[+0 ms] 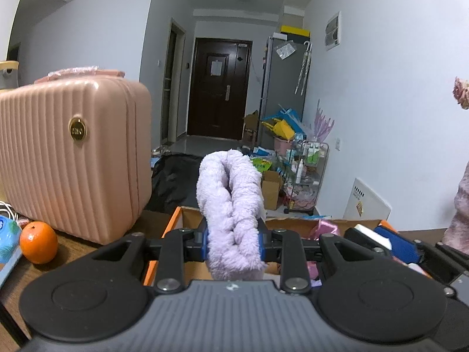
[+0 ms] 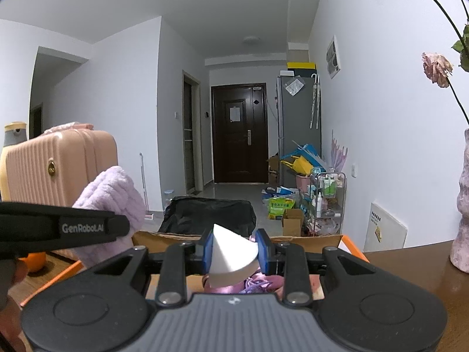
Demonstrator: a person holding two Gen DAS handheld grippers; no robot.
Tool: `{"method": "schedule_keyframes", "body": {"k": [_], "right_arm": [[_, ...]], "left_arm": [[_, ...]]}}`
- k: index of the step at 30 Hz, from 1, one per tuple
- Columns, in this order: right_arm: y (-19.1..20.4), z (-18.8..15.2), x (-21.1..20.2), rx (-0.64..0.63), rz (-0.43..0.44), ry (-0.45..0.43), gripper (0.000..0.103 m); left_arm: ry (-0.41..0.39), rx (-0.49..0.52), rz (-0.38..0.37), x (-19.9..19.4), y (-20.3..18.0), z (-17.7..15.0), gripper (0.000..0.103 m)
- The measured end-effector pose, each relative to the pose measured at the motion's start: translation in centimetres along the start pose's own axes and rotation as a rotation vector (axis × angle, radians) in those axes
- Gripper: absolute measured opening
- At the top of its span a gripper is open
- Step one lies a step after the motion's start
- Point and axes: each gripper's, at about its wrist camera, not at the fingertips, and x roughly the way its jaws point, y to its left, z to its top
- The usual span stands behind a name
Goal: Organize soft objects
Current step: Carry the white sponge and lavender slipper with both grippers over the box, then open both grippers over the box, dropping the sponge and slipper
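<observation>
Your left gripper (image 1: 233, 239), centre of the left wrist view, has its jaws clamped on a folded lilac fleece cloth (image 1: 230, 205) standing above the open cardboard box (image 1: 176, 220). Your right gripper (image 2: 234, 252), lower centre of the right wrist view, has its jaws clamped on a white foam wedge (image 2: 230, 253) over the same box. Legible writing: "GenRobot.AI" on the left gripper's side at the left edge of the right wrist view. The wooden bench (image 1: 73, 246) carries a ribbed pink case (image 1: 73, 158) with a round gold badge at left and an orange (image 1: 38, 246) at lower left. Behind, a white-walled hallway ends at a dark door (image 1: 218, 88) at upper centre, with clutter on the floor at right.
</observation>
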Motion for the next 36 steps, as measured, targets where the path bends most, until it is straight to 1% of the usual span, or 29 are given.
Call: {"method": "schedule_keyframes", "body": {"k": [3, 7, 9, 10, 11, 12, 13, 14, 15, 16, 17, 20, 24, 27, 32, 36], "right_arm": [[0.0, -0.1, 0.1, -0.001, -0.001, 0.010, 0.030], [0.0, -0.3, 0.3, -0.007, -0.007, 0.024, 0.033], [-0.2, -0.3, 0.6, -0.001, -0.017, 0.040, 0.034], [-0.3, -0.4, 0.6, 0.006, -0.023, 0.044, 0.036], [-0.5, -0.4, 0.7, 0.013, -0.028, 0.048, 0.042], [-0.6, -0.4, 0.8, 0.017, -0.035, 0.052, 0.046], [-0.8, -0.4, 0.7, 0.020, -0.049, 0.050, 0.058], [-0.9, -0.4, 0.7, 0.023, -0.063, 0.045, 0.072], [-1.1, -0.5, 0.6, 0.027, -0.072, 0.040, 0.080], [-1.3, -0.5, 0.5, 0.035, -0.081, 0.032, 0.093], [-1.4, -0.5, 0.4, 0.042, -0.089, 0.024, 0.102], [-2.0, -0.6, 0.2, 0.051, -0.100, 0.015, 0.103], [-2.3, -0.8, 0.4, 0.056, -0.104, 0.031, 0.103], [-2.2, -1.0, 0.2, 0.055, -0.104, 0.024, 0.103], [-2.2, -1.2, -1.5, 0.040, -0.101, 0.001, 0.103], [-2.4, -1.7, -3.5, 0.047, -0.093, 0.011, 0.103]], "left_arm": [[0.024, 0.001, 0.009, 0.7, 0.2, -0.4, 0.029], [0.030, 0.013, 0.014, 0.9, 0.2, -0.6, 0.030], [0.037, 0.007, 0.011, 1.1, 0.3, -0.6, 0.033], [0.042, 0.001, 0.009, 1.2, 0.4, -0.6, 0.041], [0.047, -0.008, 0.012, 1.2, 0.6, -0.6, 0.055], [0.050, -0.017, 0.019, 1.3, 0.7, -0.6, 0.060], [0.050, -0.028, 0.026, 1.3, 1.0, -0.6, 0.071], [0.045, -0.033, 0.037, 1.3, 1.1, -0.7, 0.086], [0.039, -0.035, 0.051, 1.2, 1.2, -0.7, 0.092], [0.033, -0.041, 0.065, 1.2, 1.3, -0.7, 0.100], [0.022, -0.047, 0.076, 1.1, 1.4, -0.7, 0.103], [-0.017, -0.055, 0.093, 0.6, 1.5, -0.5, 0.103], [-0.016, -0.053, 0.099, 0.6, 1.5, -0.6, 0.103], [-0.012, -0.058, 0.102, 0.5, 1.6, -0.6, 0.103], [-0.025, -0.043, 0.102, -0.5, 1.8, -1.0, 0.103], [-0.029, -0.011, 0.095, -2.4, 2.4, -1.8, 0.103]]}}
